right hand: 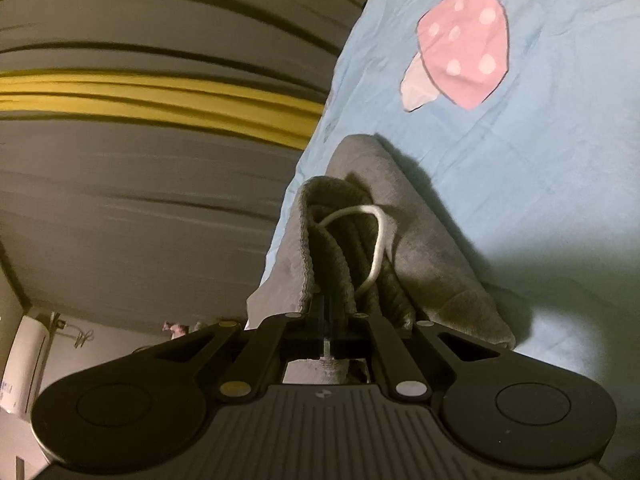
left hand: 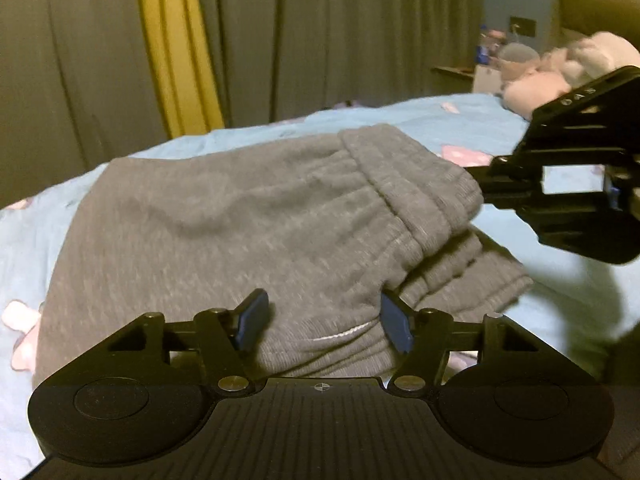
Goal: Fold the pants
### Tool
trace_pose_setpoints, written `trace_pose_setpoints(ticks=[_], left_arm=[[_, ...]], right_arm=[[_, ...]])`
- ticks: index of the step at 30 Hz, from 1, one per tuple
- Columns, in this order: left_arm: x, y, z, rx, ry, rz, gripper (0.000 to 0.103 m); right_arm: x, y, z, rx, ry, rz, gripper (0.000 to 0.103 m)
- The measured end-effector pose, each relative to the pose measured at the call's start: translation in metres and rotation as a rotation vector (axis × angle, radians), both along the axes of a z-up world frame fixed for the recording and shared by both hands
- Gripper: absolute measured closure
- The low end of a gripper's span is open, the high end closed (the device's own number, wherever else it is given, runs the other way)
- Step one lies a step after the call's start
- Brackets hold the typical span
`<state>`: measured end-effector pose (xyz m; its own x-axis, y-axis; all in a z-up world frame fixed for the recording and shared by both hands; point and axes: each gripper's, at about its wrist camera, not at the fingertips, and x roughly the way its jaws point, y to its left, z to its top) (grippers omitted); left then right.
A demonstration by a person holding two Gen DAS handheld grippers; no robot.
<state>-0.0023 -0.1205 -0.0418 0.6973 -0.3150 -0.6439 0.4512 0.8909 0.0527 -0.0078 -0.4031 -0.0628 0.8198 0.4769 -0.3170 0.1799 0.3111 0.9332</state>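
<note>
On the blue bed sheet (left hand: pixel 460 120) your grey pants (left hand: pixel 224 216) lie in a folded stack, with the ribbed elastic waistband (left hand: pixel 408 184) turned toward the right side of the left wrist view. Two layers show at that end: an upper waistband fold and a lower one beneath it. A white drawstring (right hand: pixel 374 240) loops out from between the bunched waistband layers in the right wrist view.

Your right gripper (right hand: pixel 330 312) is clenched on the waistband fabric; its black fingers sit pressed together with grey cloth pinched between them, and the cloth rises from the sheet toward the grip. In the left wrist view that same gripper (left hand: pixel 480 184) meets the upper waistband at its right end.

Your left gripper (left hand: pixel 324 320) is released: its blue pads (left hand: pixel 254 320) stand well apart, one on each side of the near edge of the pants, with fabric between them. You cannot tell whether either pad touches the cloth.

A pink mushroom print (right hand: pixel 460 46) marks the sheet beyond the pants. Soft toys (left hand: pixel 560 68) rest at the far right corner of the bed. Grey curtains (left hand: pixel 340 32) with a yellow panel (left hand: pixel 176 40) hang behind the far edge of the bed.
</note>
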Motion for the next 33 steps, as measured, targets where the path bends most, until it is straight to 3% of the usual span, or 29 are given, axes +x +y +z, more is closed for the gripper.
trace_pose_setpoints(ticks=[3, 5, 9, 12, 15, 18, 19, 20, 21, 22, 23, 25, 27, 29, 33], left_arm=[[-0.003, -0.010, 0.001, 0.030, -0.033, -0.028, 0.035], [-0.004, -0.015, 0.003, 0.035, -0.049, -0.059, 0.029], [-0.002, -0.025, 0.005, 0.034, -0.066, -0.069, 0.027], [0.010, -0.020, 0.010, -0.062, -0.004, -0.046, 0.039], [0.029, -0.010, 0.012, -0.147, 0.106, -0.025, 0.042], [0.038, -0.017, 0.013, -0.092, 0.120, 0.017, 0.035], [0.040, -0.019, 0.014, -0.078, 0.114, 0.030, 0.039], [0.041, -0.019, 0.015, -0.093, 0.109, 0.030, 0.060], [0.043, -0.017, 0.015, -0.118, 0.114, 0.034, 0.071], [0.046, -0.014, 0.016, -0.131, 0.124, 0.053, 0.078], [0.048, -0.008, 0.018, -0.158, 0.129, 0.070, 0.082], [0.052, 0.006, 0.024, -0.224, 0.129, 0.104, 0.084], [0.057, 0.018, 0.034, -0.277, 0.130, 0.130, 0.085], [0.062, 0.025, 0.043, -0.315, 0.140, 0.141, 0.085], [0.065, 0.025, 0.050, -0.315, 0.123, 0.136, 0.085]], right_arm=[[0.001, 0.001, -0.001, 0.039, -0.017, 0.014, 0.100], [0.002, 0.002, -0.001, 0.054, -0.032, 0.022, 0.100], [0.001, 0.006, 0.003, 0.046, -0.046, 0.048, 0.100], [0.001, 0.006, 0.003, 0.043, -0.039, 0.048, 0.100], [0.002, 0.004, 0.000, 0.059, -0.036, 0.050, 0.100], [0.005, 0.008, 0.003, 0.043, -0.046, 0.063, 0.100], [0.006, 0.009, 0.003, 0.039, -0.050, 0.066, 0.100], [0.006, 0.009, 0.004, 0.037, -0.050, 0.069, 0.099], [0.006, 0.007, 0.004, 0.032, -0.048, 0.060, 0.098], [0.003, 0.004, 0.006, 0.022, -0.049, 0.034, 0.092], [0.000, -0.001, 0.007, 0.001, -0.041, -0.001, 0.065], [-0.007, -0.010, 0.010, -0.067, -0.014, -0.092, 0.024], [-0.011, -0.016, 0.012, -0.111, 0.005, -0.149, 0.026], [-0.007, -0.016, 0.009, -0.099, 0.007, -0.141, 0.047], [0.012, -0.006, 0.002, -0.120, 0.046, -0.094, 0.060]])
